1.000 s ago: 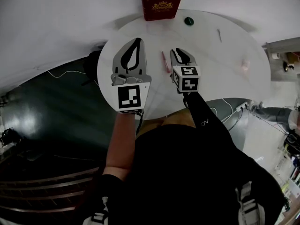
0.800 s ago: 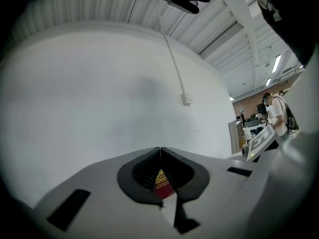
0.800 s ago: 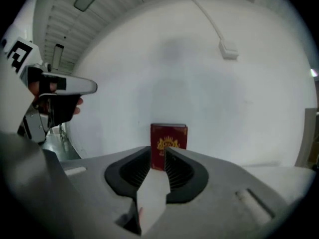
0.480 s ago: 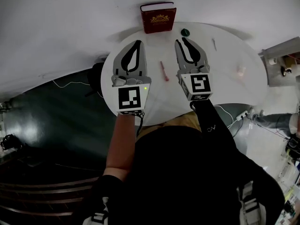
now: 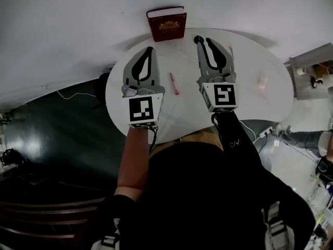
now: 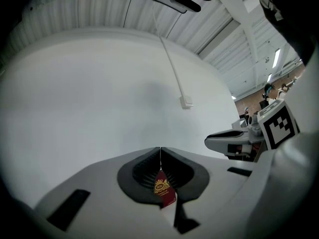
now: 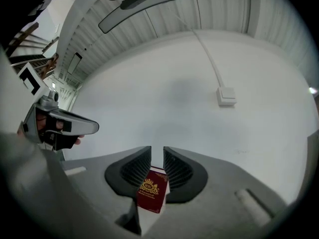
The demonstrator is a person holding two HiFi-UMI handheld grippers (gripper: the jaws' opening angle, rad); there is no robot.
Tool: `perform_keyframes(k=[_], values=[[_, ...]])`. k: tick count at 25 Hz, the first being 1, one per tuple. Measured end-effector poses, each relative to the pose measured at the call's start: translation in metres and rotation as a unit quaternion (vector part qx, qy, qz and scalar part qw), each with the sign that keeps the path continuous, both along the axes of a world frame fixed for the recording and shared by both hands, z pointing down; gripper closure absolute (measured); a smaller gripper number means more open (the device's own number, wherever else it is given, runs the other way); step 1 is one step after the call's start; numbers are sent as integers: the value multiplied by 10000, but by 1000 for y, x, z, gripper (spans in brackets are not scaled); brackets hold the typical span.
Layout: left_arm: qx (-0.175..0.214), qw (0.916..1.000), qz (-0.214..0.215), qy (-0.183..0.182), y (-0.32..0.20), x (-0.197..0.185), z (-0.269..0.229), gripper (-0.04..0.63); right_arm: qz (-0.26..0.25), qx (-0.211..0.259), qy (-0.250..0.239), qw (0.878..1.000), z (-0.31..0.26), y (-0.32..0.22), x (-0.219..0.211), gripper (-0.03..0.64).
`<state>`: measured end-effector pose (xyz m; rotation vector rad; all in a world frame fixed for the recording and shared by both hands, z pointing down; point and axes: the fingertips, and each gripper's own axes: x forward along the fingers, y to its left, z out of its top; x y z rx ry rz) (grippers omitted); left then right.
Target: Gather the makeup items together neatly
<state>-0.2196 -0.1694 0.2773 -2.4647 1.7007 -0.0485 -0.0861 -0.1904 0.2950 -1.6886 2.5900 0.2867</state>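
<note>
Both grippers level above the round table [image 5: 179, 113], both empty.
Left gripper [image 5: 150, 49] jaws together; right gripper [image 5: 203, 39] jaws slightly apart. Pink stick [image 5: 174, 83] lies between them; pale pink item [image 5: 262, 82] lies well apart, right; red book [image 5: 167, 24] stands at the far edge.

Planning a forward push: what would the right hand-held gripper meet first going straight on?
Probably the white wall; the red book seems to sit below its line, though depth is unclear.

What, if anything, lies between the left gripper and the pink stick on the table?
Nothing visible does: only bare white tabletop separates the left gripper from the pink stick, which lies to its right.
</note>
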Motion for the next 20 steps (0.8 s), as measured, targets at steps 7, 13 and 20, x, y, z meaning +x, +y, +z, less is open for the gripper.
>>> perform_keyframes(k=[7,13,20], values=[[-118,9998,-128,-31,-21,46,7,586,-194,-138,120,9996,9,-15,45,543],[-190,9993,-298,-82,-35,88,15,586,-315,-213,123,9992,14,-28,86,543],[-230,9990,-382,-103,-44,128,13,586,-551,115,136,9983,6,-47,119,544]])
